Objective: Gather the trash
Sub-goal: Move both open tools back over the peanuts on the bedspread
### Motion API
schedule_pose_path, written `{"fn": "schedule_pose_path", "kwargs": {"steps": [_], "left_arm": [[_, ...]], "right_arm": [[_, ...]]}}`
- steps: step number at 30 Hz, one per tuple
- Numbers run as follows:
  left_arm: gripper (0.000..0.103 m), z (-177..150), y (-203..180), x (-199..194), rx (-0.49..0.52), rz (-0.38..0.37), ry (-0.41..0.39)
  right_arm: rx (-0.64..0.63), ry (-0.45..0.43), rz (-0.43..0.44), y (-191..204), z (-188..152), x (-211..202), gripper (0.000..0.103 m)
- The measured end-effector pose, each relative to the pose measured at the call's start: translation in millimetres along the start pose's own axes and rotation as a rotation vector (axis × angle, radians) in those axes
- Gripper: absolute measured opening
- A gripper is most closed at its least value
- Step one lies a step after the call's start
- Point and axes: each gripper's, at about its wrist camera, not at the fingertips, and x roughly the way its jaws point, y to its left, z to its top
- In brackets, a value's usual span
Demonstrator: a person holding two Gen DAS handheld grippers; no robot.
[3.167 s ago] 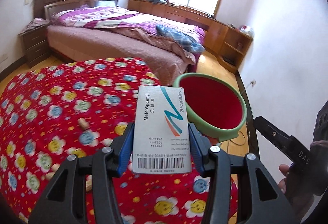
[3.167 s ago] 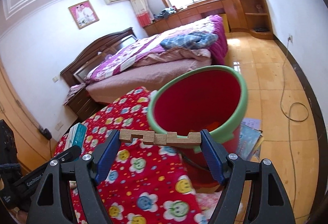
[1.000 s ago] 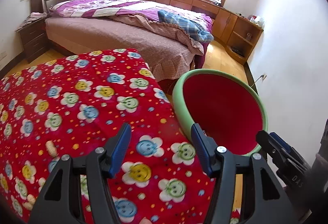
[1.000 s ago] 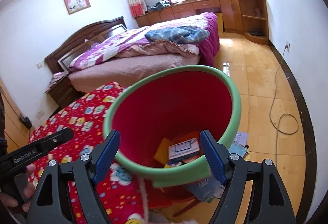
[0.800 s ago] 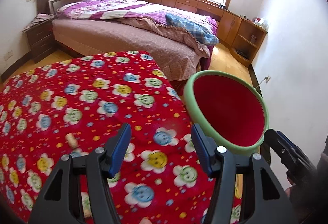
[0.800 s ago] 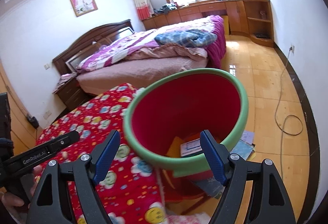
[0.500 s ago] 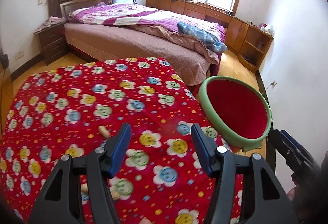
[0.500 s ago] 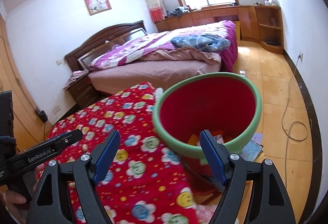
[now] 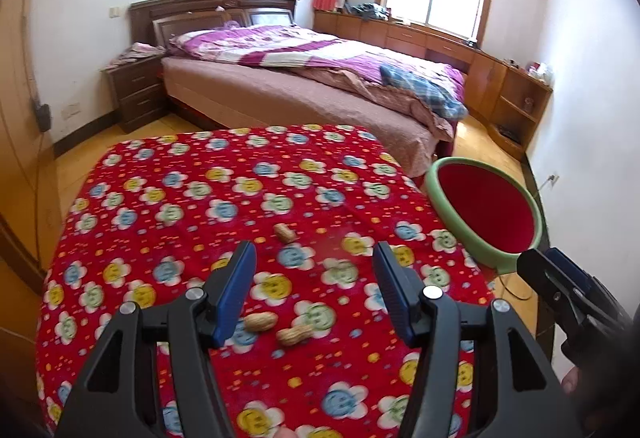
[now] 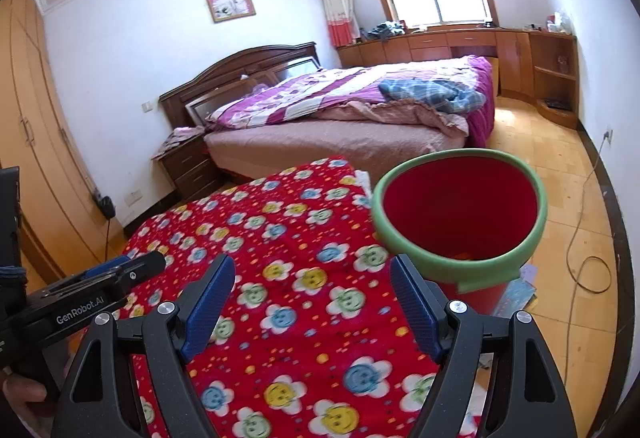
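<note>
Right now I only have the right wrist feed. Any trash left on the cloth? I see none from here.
Observer: Yes. The left wrist view shows three peanuts on the red flowered cloth: one peanut farther out, two peanuts close in by the left gripper.
Operator: Left gripper holding anything?
Observer: No, its jaws are open and empty, above the two near peanuts.
Operator: Bin reachable from that side?
Observer: The green-rimmed bin stands off the cloth's right edge, with the right gripper in front of it.

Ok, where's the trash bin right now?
The red bin with the green rim stands on the floor at the right edge of the flowered table, just ahead and right of the open right gripper.
</note>
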Motion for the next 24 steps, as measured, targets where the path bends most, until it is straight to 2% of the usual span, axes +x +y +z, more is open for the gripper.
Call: {"fn": "schedule_pose_path", "kwargs": {"steps": [12, 24], "left_arm": [[0.060, -40, 31, -13, -0.056, 0.071, 0.012], [0.060, -63, 47, -8, -0.075, 0.147, -0.006]], "right_arm": [[-0.064, 0.031, 0.018, 32, -36, 2, 0.081], [-0.077, 0.056, 0.021, 37, -58, 11, 0.081]]}}
